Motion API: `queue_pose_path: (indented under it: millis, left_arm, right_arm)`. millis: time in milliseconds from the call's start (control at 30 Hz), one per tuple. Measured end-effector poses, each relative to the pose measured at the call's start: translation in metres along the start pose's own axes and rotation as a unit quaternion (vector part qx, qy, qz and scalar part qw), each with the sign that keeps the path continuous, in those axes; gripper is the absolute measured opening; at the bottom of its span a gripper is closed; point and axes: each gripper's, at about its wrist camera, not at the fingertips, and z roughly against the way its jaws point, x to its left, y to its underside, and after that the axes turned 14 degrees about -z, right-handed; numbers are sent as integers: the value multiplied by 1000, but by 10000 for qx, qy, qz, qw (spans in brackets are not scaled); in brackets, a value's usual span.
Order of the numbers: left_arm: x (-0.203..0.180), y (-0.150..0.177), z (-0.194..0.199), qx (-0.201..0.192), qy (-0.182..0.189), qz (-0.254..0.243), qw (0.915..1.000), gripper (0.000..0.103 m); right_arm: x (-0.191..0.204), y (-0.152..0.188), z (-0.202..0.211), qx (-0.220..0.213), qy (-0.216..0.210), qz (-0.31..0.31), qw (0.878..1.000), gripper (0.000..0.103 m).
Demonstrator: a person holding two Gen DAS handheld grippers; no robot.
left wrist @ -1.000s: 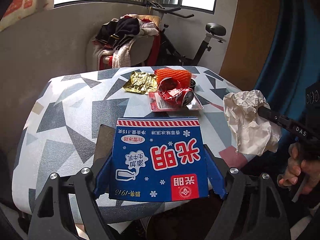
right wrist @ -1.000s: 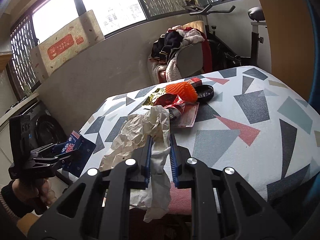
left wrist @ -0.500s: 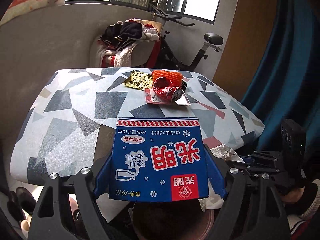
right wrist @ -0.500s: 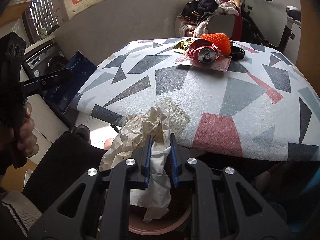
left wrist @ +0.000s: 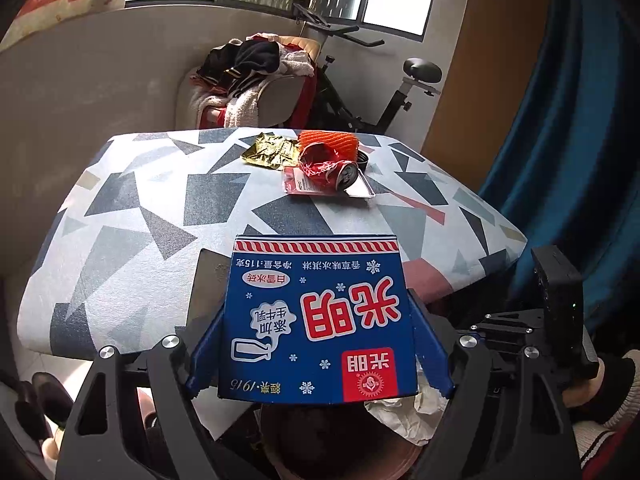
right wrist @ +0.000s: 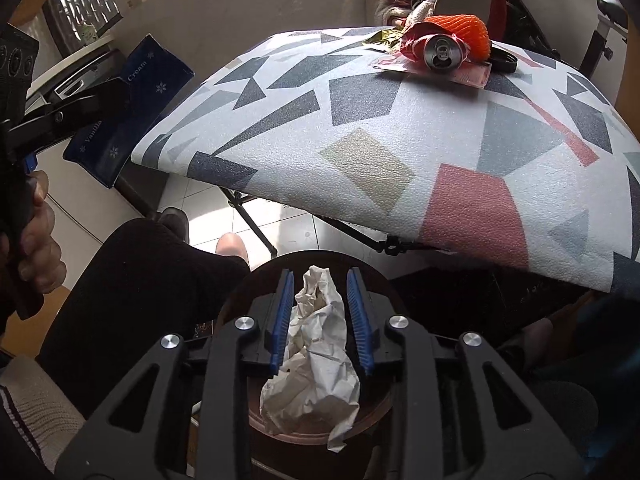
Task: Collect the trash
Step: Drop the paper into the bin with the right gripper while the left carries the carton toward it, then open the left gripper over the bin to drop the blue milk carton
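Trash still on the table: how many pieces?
5: gold wrapper, orange net, crushed can, flat red packet beneath it, black lid behind. More may be hidden under these.

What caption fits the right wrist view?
Right gripper, jaws just opening, releases crumpled paper over the round bin.

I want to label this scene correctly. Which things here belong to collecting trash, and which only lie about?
For the job: crumpled paper, blue carton, bin, crushed can, gold wrapper.

Lying about: table, clothes pile, exercise bike, blue curtain.
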Motion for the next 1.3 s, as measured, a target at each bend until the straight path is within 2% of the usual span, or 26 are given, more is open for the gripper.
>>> queue_pose_path:
  millis: [33,67,133,167,233,333,500,600,800,933,1300]
  left_arm:
    - [-1,1,0,2,4,-13,10000,79]
    - [-1,1,-1,8,12,-28,10000,79]
    - [-2,3,-3,30,16,-55,10000,79]
    - [-2,5,-4,49,20,-65,10000,79]
    - [-2,9,-7,95,34,-92,9999,79]
    - [-3,17,-12,167,114,-130,9997,79]
    - [-11,31,-21,248,183,-321,9990,79]
    - [-19,39,-27,264,219,-513,9981,79]
    - [-34,49,-39,404,239,-780,9958,79]
    - [-32,51,-50,617,249,-699,9953,79]
    - [-41,54,-57,811,231,-933,9921,79]
  right_arm:
    - [-1,-1,0,-18,-14,-29,10000,45]
    - [-3,-2,1,-45,-27,-61,10000,49]
    - [-6,-5,5,-170,-25,-107,9998,69]
    - [-8,-8,7,-260,-27,-116,9996,73]
    - [-12,-14,13,-450,26,-86,9989,88]
    - [-17,-22,22,-821,157,133,9964,97]
    - [-25,-31,29,-1254,647,536,9885,97]
    - [-33,-28,31,-1464,721,578,9849,97]
    - [-34,-23,23,-1403,895,616,9841,97]
    - [-32,-22,15,-1294,969,661,9846,97]
    - [-46,-26,20,-1377,870,251,9863,97]
